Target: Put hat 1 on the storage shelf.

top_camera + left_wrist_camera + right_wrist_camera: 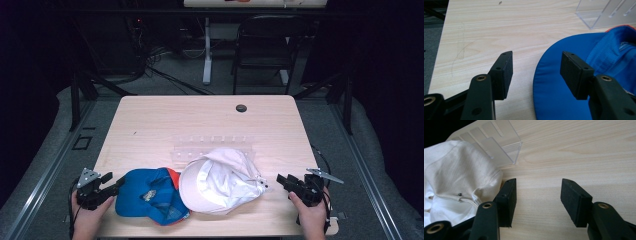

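Note:
A blue cap [145, 196] with an orange edge lies upside down near the table's front, its brim [554, 87] toward my left gripper. A white cap [220, 181] lies beside it on the right, overlapping it slightly. My left gripper [111, 182] rests at the front left, open, with the blue brim's edge just under its right jaw [537, 75]. My right gripper [281, 181] sits at the front right, open over bare wood [537, 197], its left jaw next to the white cap's cloth [461, 177].
A clear plastic rack [212, 147] with slots stands behind the caps at mid-table; its corner [506, 147] is near the right gripper. A dark round grommet [241, 108] sits at the table's far edge. A black chair [265, 45] and a table leg stand beyond.

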Demonstrator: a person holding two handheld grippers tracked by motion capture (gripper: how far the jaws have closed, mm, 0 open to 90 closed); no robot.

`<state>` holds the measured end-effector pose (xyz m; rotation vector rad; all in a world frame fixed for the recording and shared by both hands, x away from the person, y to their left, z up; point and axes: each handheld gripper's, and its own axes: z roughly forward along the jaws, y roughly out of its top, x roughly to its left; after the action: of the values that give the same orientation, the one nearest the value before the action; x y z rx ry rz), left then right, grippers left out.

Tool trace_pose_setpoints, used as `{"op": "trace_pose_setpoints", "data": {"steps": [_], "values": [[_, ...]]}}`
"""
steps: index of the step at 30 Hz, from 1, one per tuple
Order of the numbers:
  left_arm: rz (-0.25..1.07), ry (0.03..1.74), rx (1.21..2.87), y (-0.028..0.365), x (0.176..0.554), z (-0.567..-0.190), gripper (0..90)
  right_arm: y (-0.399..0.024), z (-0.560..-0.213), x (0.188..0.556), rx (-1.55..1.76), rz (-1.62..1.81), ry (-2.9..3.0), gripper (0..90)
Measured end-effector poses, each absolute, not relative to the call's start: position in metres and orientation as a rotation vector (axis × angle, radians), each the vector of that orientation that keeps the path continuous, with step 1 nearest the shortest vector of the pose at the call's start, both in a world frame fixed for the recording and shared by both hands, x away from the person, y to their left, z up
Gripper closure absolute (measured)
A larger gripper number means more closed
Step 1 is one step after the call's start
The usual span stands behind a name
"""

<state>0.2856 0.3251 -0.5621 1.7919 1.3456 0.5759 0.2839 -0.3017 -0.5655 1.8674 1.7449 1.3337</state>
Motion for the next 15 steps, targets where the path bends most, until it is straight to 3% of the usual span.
{"op": "trace_pose_setpoints", "data": {"steps": [15], "values": [[0.56,1.327,1.8,0.3221,0.2852,-0.5595,43.8,-0.2958,-0.5585,0.277,1.848,1.452,1.755,40.6]]}}
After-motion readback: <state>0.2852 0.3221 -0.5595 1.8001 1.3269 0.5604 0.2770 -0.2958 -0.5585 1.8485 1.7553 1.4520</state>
